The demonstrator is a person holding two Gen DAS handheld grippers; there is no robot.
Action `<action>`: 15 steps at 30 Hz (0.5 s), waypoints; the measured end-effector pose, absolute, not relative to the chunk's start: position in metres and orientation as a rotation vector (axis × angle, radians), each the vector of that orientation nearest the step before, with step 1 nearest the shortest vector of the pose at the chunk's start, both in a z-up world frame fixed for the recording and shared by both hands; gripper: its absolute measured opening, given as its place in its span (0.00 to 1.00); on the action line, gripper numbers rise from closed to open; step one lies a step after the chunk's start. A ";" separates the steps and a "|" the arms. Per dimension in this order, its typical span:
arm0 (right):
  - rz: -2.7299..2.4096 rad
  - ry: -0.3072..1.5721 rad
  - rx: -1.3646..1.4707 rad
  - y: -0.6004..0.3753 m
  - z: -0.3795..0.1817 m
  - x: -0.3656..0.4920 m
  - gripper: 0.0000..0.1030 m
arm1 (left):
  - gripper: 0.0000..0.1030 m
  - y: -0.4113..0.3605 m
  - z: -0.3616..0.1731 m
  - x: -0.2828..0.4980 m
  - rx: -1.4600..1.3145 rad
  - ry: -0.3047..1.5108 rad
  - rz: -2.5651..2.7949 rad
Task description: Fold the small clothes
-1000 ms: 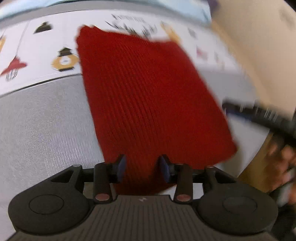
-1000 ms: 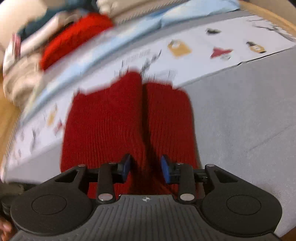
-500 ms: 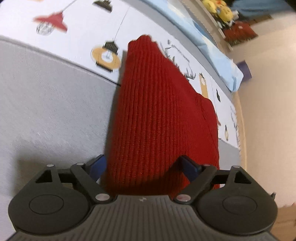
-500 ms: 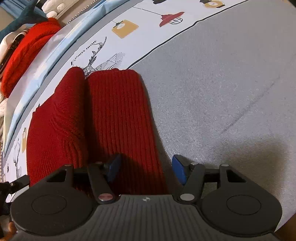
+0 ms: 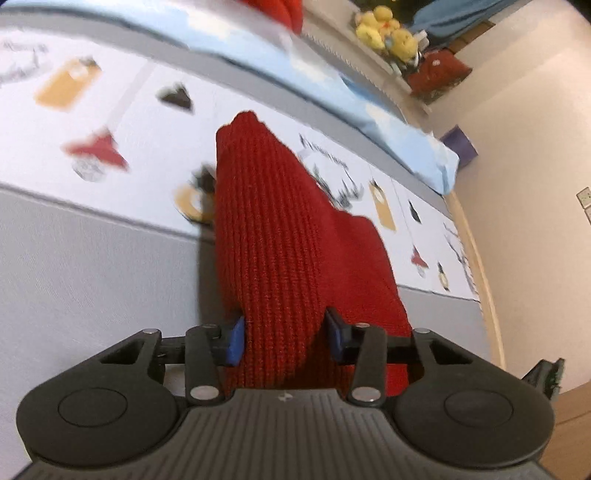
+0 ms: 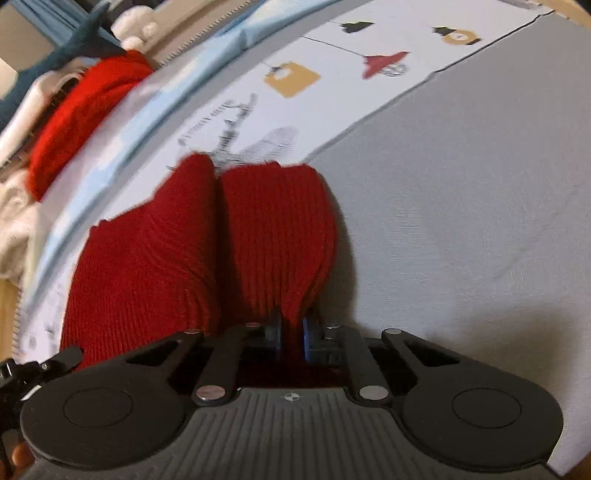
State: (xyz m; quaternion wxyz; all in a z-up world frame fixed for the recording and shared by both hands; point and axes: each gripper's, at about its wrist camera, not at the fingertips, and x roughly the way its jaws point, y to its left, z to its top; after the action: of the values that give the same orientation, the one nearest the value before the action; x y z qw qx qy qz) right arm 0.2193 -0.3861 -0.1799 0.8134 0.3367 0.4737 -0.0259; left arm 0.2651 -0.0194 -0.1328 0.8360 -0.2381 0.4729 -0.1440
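Observation:
A dark red ribbed knit garment (image 5: 280, 236) lies on the bed, partly folded, with a raised fold running away from me. My left gripper (image 5: 282, 338) has its blue pads against both sides of that thick fold at the near edge. In the right wrist view the same garment (image 6: 258, 229) shows as two lobes side by side. My right gripper (image 6: 291, 334) is shut, pinching a thin bunch of the right lobe's near edge between its pads.
The bed has a grey sheet (image 6: 461, 221) and a white band with printed lamps (image 6: 332, 74), then a light blue blanket (image 5: 295, 70). A pile with a brighter red knit (image 6: 85, 110) and white clothes lies at the far left. Yellow plush toys (image 5: 384, 33) sit by the wall.
Both grippers were open around the garment's edge half a second ago. Now the right jaws have closed tight on the cloth and the left jaws have narrowed onto the fold.

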 end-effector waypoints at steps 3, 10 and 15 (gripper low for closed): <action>0.049 0.959 0.734 -0.357 -0.170 0.226 0.09 | 0.38 0.021 -0.120 0.263 -0.484 0.989 -0.247; 0.200 1.000 0.662 -0.267 -0.170 0.241 0.10 | 0.15 0.114 -0.104 0.255 -0.531 0.969 -0.131; 0.117 1.019 0.603 -0.254 -0.169 0.244 0.15 | 0.34 0.126 -0.108 0.247 -0.486 1.008 -0.145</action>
State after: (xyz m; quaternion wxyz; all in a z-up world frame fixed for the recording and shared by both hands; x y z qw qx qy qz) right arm 0.2435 -0.2541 -0.1691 0.8281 0.2842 0.4801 0.0551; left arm 0.2471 0.1262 -0.1081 0.8450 -0.2302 0.4777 -0.0685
